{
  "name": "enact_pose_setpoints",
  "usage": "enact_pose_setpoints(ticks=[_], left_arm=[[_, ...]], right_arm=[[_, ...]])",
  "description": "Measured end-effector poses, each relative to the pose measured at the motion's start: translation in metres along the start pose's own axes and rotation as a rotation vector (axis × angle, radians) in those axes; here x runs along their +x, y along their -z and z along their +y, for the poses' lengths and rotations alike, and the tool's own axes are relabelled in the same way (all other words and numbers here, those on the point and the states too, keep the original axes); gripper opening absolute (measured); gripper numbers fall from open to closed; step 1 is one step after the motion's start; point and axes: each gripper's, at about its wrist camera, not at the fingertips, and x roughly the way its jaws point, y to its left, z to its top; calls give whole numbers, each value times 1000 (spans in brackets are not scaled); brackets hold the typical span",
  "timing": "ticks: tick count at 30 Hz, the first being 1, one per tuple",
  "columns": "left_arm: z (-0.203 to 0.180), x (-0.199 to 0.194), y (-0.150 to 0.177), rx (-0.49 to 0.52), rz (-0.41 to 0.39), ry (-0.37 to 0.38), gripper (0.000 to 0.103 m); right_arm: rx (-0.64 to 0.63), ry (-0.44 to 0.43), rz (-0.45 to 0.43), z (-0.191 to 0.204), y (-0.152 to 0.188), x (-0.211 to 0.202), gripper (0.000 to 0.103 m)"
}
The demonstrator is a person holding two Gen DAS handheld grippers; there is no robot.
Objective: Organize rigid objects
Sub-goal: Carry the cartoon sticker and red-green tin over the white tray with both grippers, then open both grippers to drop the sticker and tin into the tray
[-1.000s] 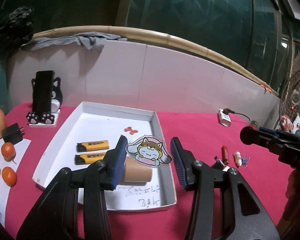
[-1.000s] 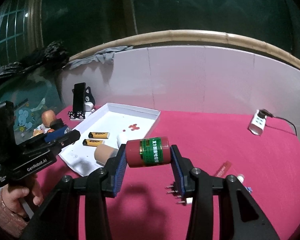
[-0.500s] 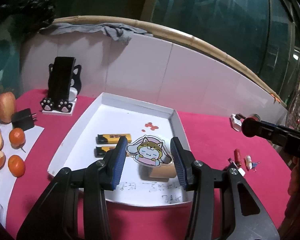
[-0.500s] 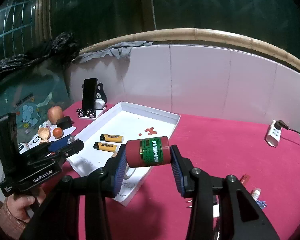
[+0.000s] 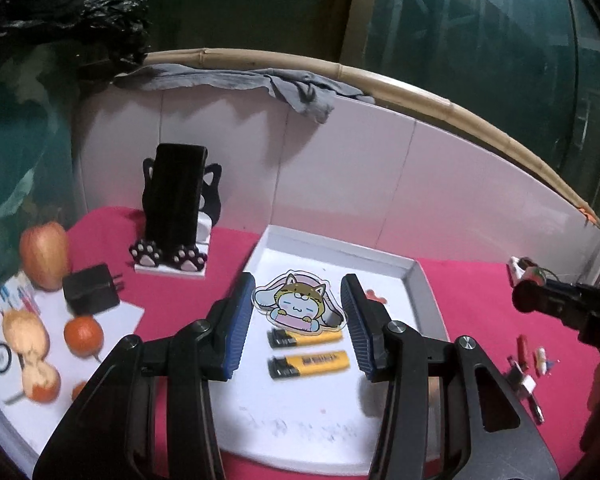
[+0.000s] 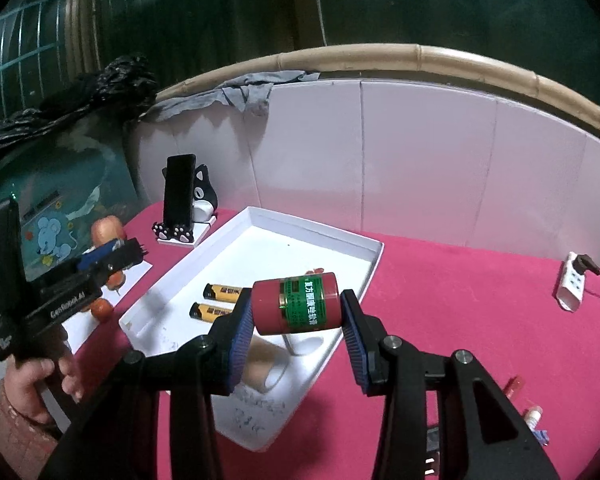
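Taking the white tray (image 5: 428,304) on the pink-covered table (image 6: 460,280) as the landmark: left of it stand a black phone on a cat-shaped stand (image 5: 176,216), a black charger plug (image 5: 90,290), an apple (image 5: 44,254) and small oranges (image 5: 83,336).

Above the tray's left part, the left tool (image 5: 298,312) grips a flat clear cut-out of a cartoon character (image 5: 298,308) in a yellow animal hood, the pale pink and white figure held by its edges between the blue ribbed pads. Below it, inside the tray, lie two yellow lighters (image 5: 308,350) with black ends, side by side.

Over the tray's near right edge, the right tool (image 6: 298,314) clamps a dark red cylindrical jar (image 6: 298,306) end to end, lying sideways, with a green label carrying white characters. Beneath it in the tray rests a tan cardboard roll (image 6: 260,368).

Right of the tray, a white power strip (image 6: 572,286) lies on the table.
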Motion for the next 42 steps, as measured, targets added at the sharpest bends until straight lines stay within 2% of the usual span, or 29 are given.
enact_pose_setpoints(ticks=[9,13,22,32,37,38,39,40,41,42], left_arm=[[-10,53,-19,44,84,-20,44],[-15,72,-13,41,119,-19,44],[-21,118,5,34,234,-37,44],[-25,125,4,33,253,-46,44],[-24,126,3,19,258,-37,44],[-24,126,3,14,259,-33,44],[-23,125,3,8,259,-28,45],[-22,123,2,-1,257,-21,49],[-21,122,2,-8,256,-17,66],[-21,119,1,-14,255,-14,79]], right_arm=[[54,21,49,-7,-12,51,42],[68,34,55,-10,-12,73,42],[55,54,148,-6,1,128,42],[33,79,170,-3,11,141,42],[-34,110,129,9,11,135,43],[-44,114,121,10,10,133,45],[-54,118,112,13,10,131,56],[-60,121,105,14,10,129,66],[-68,123,95,16,10,127,89],[-79,125,77,18,11,123,97]])
